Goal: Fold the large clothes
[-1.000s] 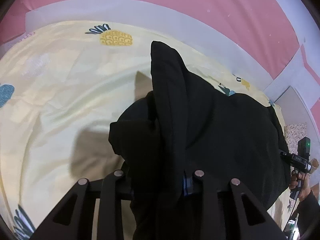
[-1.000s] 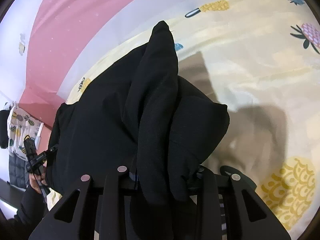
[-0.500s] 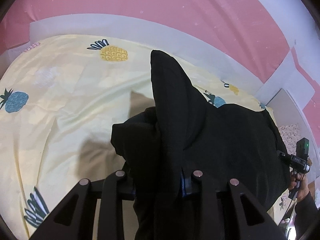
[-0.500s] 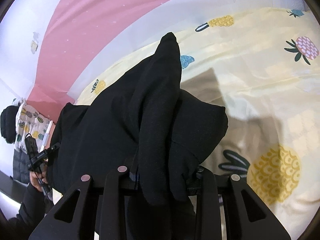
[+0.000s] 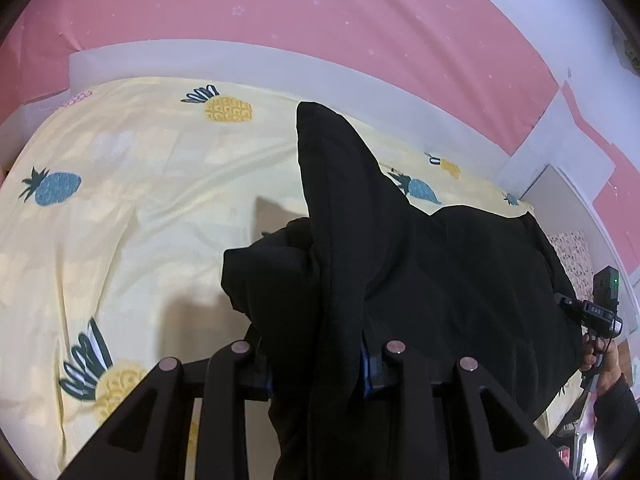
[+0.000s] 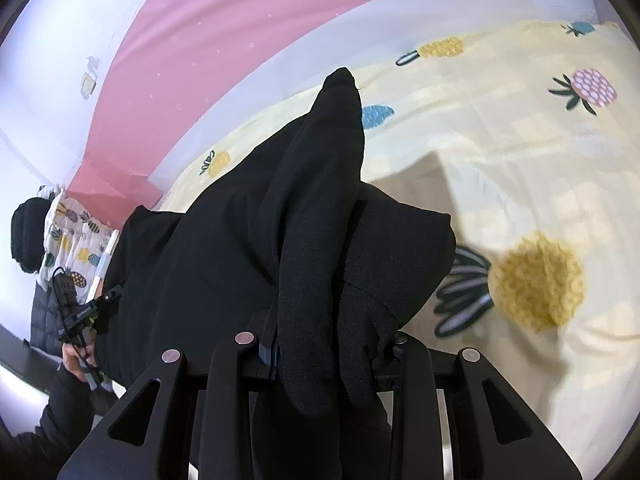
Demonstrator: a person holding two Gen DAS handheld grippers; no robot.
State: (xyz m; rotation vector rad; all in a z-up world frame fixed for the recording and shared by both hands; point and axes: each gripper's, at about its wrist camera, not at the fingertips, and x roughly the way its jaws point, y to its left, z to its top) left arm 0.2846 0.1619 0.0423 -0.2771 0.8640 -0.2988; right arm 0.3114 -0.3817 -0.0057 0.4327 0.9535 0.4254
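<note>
A large black garment [image 5: 440, 280] hangs between my two grippers above a yellow pineapple-print bed sheet [image 5: 120, 220]. My left gripper [image 5: 320, 364] is shut on one bunched edge of the garment, which drapes over and hides the fingertips. In the right wrist view the same black garment [image 6: 224, 264] spreads to the left, and my right gripper [image 6: 324, 352] is shut on its other bunched edge. Each gripper shows in the other's view: the right gripper [image 5: 600, 312] at the far right, the left gripper [image 6: 76, 312] at the far left.
The bed sheet [image 6: 520, 168] covers the bed, bordered by a white foam strip [image 5: 240, 60] and a pink wall [image 5: 280, 0]. A pineapple-print cloth [image 6: 72, 240] and a dark jacket hang at the left of the right wrist view.
Both grippers have lifted and drawn back with the garment still held; more of the sheet and its pineapple prints shows now.
</note>
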